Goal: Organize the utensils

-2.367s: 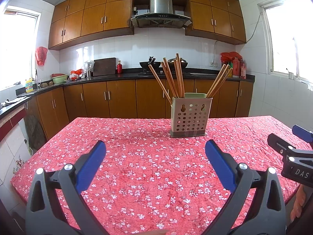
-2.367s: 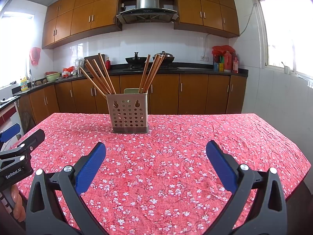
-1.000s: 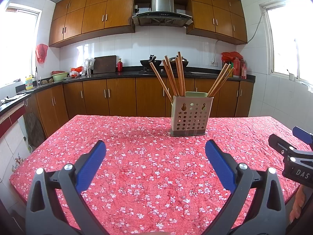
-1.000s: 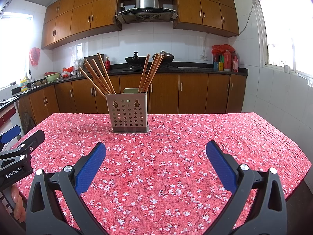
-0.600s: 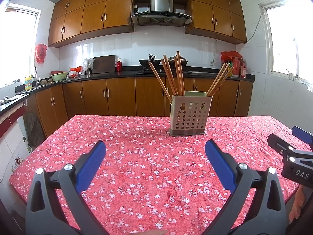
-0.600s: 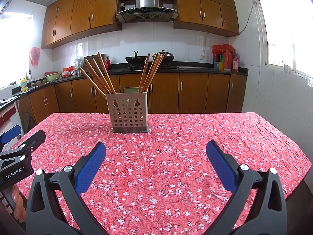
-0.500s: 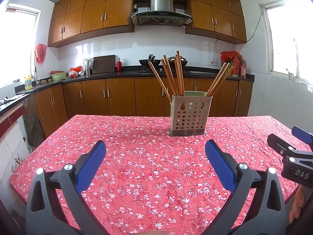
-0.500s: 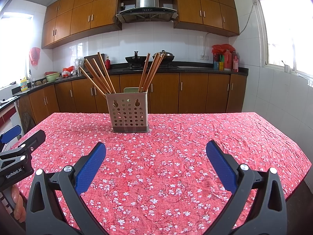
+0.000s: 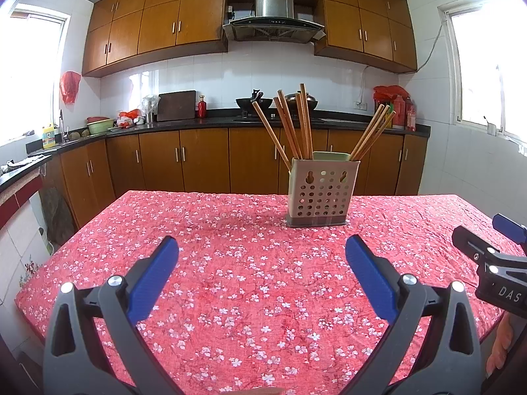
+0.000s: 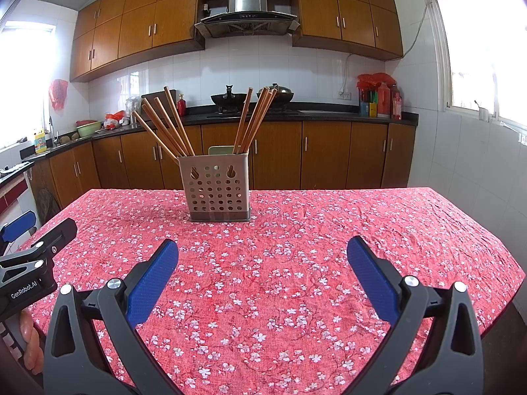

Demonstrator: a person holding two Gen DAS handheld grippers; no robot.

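Note:
A beige perforated utensil holder [image 9: 322,192] [image 10: 218,188] stands upright on the red floral tablecloth [image 9: 230,263] [image 10: 296,230], toward the table's far side. Several wooden chopsticks [image 9: 290,125] [image 10: 168,125] lean out of it in two bunches, left and right, with a pale green item [image 9: 331,155] between them. My left gripper [image 9: 262,263] is open and empty, well short of the holder. My right gripper [image 10: 263,266] is open too, nothing between its blue pads. Each gripper shows at the edge of the other's view, held by a hand.
Wooden kitchen cabinets [image 9: 204,161] and a dark countertop with pots and bottles run behind the table. The table's edges drop off at the left [image 9: 23,299] and right [image 10: 517,283]. Windows light both side walls.
Hardly anything differs; the left view has wobbled slightly up and down, and both grippers stay open in place.

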